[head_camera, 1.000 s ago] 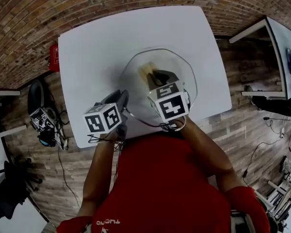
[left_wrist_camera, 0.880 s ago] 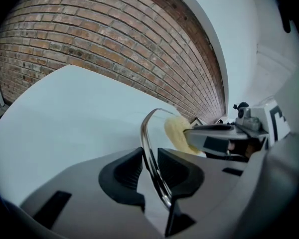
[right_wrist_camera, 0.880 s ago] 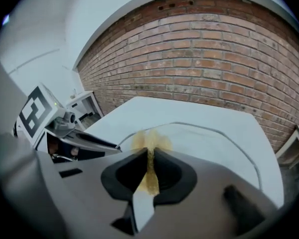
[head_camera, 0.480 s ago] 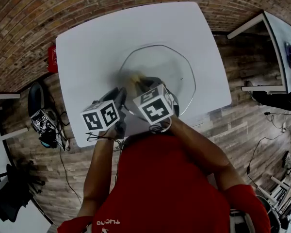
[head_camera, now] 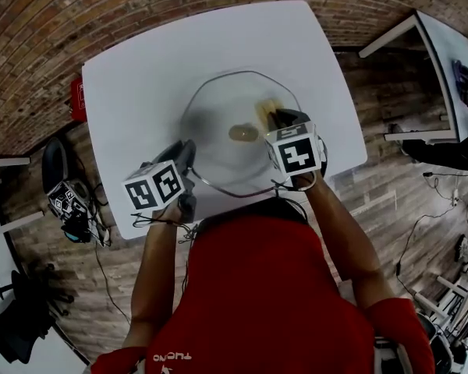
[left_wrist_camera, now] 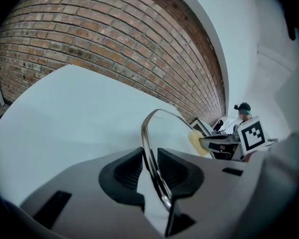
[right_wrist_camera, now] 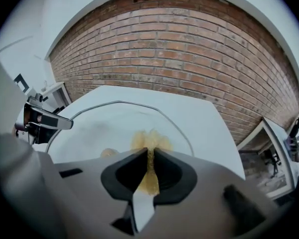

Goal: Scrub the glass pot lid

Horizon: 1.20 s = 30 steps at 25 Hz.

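Note:
The glass pot lid [head_camera: 218,107] lies on the white table [head_camera: 140,68], its knob [head_camera: 243,133] near the middle. My left gripper [head_camera: 186,160] is shut on the lid's metal rim [left_wrist_camera: 150,128] at the near left edge; the rim runs between its two black pads [left_wrist_camera: 125,171]. My right gripper [head_camera: 279,121] is shut on a yellow sponge [head_camera: 267,112], pressed to the right half of the glass. In the right gripper view the sponge [right_wrist_camera: 148,142] pokes out between the jaws onto the lid [right_wrist_camera: 99,128].
A red object [head_camera: 76,98] hangs at the table's left edge. A spare marker-cube device [head_camera: 66,199] rests on a stand by the floor at left. Another white table [head_camera: 441,61] stands at the right. A brick wall [right_wrist_camera: 179,59] lies beyond the table's far edge.
The right gripper carried the sponge across the glass, first left toward the left gripper, then back out to the lid's right side. The left gripper kept its hold on the rim.

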Available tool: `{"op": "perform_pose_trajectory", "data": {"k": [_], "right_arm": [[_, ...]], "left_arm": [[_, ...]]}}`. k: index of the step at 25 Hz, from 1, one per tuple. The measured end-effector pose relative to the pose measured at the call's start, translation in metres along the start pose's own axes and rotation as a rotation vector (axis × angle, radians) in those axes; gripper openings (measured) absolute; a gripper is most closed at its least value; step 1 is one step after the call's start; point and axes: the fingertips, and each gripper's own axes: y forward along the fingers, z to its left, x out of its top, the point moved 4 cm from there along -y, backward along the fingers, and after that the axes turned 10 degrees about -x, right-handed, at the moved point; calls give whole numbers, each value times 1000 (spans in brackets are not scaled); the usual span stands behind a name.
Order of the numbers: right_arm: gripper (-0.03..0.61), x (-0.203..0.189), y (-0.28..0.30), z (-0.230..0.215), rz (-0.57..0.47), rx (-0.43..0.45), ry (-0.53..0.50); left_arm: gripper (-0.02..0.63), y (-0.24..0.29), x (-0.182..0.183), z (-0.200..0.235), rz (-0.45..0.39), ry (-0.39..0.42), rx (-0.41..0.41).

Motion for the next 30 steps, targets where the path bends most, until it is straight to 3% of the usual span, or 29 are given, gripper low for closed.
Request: {"op": "perform_pose_trajectory", "data": {"k": [4,7,11,16,21,26,30], "right_arm": [[52,-7,-3,-25,9,-57,18],[52,-7,-8,-25,2,-52,19],[52,-3,-32,8,-33,57,4],[52,-5,-61,85,-52,243,-116],[52,-17,-63,133,-7,366,-159],[52,-30,-61,142,31,399,-172],[52,-36,-59,124,36,362,-156]], "left_arm": [[101,0,0,1,-3,-3,3],[100,0,-1,0,-5,-7,10],[100,-1,-4,-3,-9,-12,11],[100,-1,-5,-4,-20,-20,11],[100,-1,-4,-1,-19,-24,11],[100,-3,-5,-1,-17,-25,13],[100,-3,-7,-2,-21,-28,13]]}}
